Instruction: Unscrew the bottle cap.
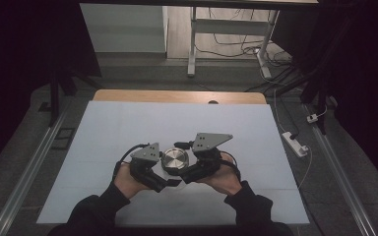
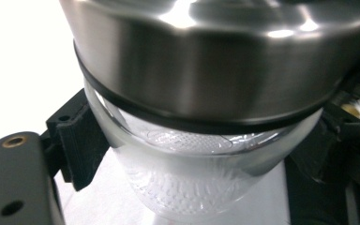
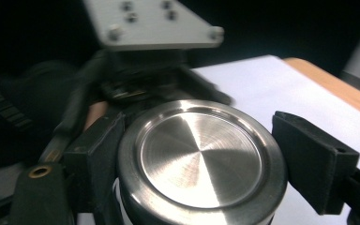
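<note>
Two pairs of black jaws meet on one glass jar (image 2: 187, 187) near the middle of a white table (image 1: 128, 123). In the left gripper view, the left gripper (image 2: 187, 154) has its jaws drawn in narrow against the clear, textured glass body just under the lid, one black pad pressing the jar's left side and the other dark against its right. In the right gripper view, the right gripper (image 3: 201, 164) sits higher, its jaws on either side of the round brushed-steel lid (image 3: 199, 159); the left pad lies against the lid's rim, while the right pad looks a touch clear of it, so a firm clamp cannot be told from that angle, though the jaws stand narrow. A black sealing ring (image 2: 122, 101) circles the lid's lower edge where it meets the glass.

From above, the jar stands upright between both grippers, lid up, closer to the near edge of the table than the far one. Each gripper carries a grey three-cornered plate on top. The person's left hand (image 1: 128, 181) and right hand (image 1: 224, 179), in dark sleeves, come in from the near side. Beyond the far edge runs a strip of bare wood (image 1: 177, 96), and a white power strip (image 1: 295, 143) lies on the floor to the right.
</note>
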